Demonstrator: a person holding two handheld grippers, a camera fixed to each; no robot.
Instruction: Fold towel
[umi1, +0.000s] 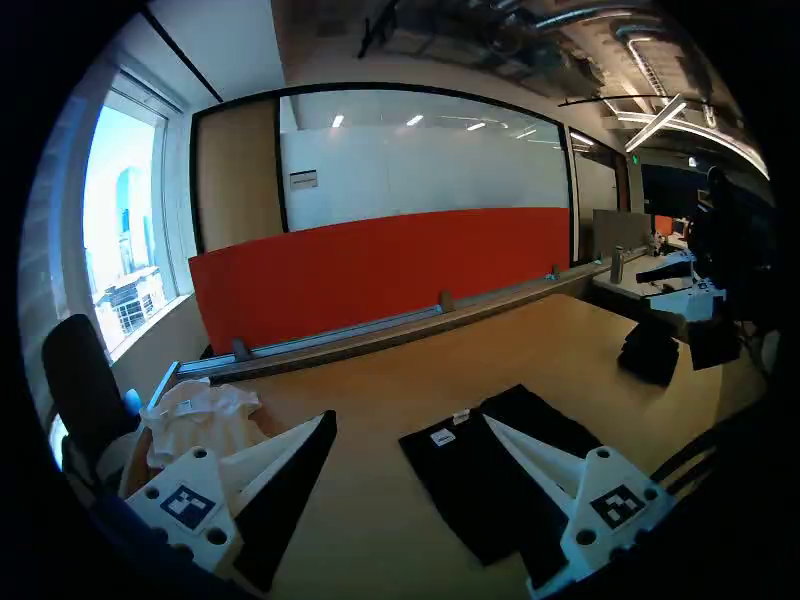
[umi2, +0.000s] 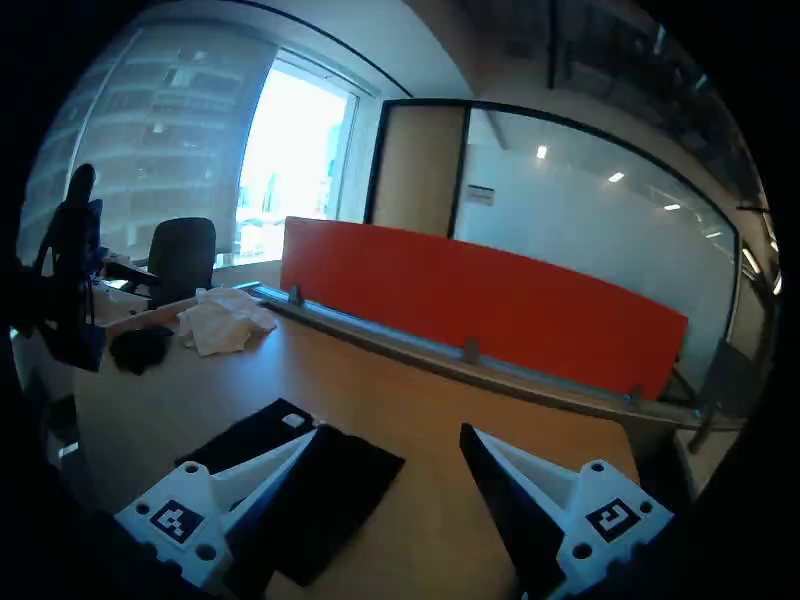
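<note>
The left gripper's (umi1: 408, 420) two white fingers sit closest in the left gripper view, spread wide with nothing between them. In the right gripper view the right gripper (umi2: 390, 432) is spread wide as well and holds nothing.

The black towel (umi1: 470, 480) lies flat on the wooden desk (umi1: 400, 365), just ahead of the left gripper and partly behind its right-hand finger; whether that finger touches the cloth cannot be told. Small white labels show near the towel's far edge. In the right gripper view the towel (umi2: 340, 480) lies low and to the left, partly behind the left-hand finger.

Farther off on the desk, a crumpled white cloth (umi1: 205, 415) sits near the corner, well apart from the towel. In the right gripper view a dark bundle (umi2: 140, 347) lies just beside the white cloth (umi2: 225, 318). Another dark bundle (umi1: 650, 350) rests at the desk's other end.

An orange divider panel (umi1: 380, 265) runs along the desk's far edge. A black office chair (umi1: 85, 385) stands by the bright window (umi1: 125, 230).
</note>
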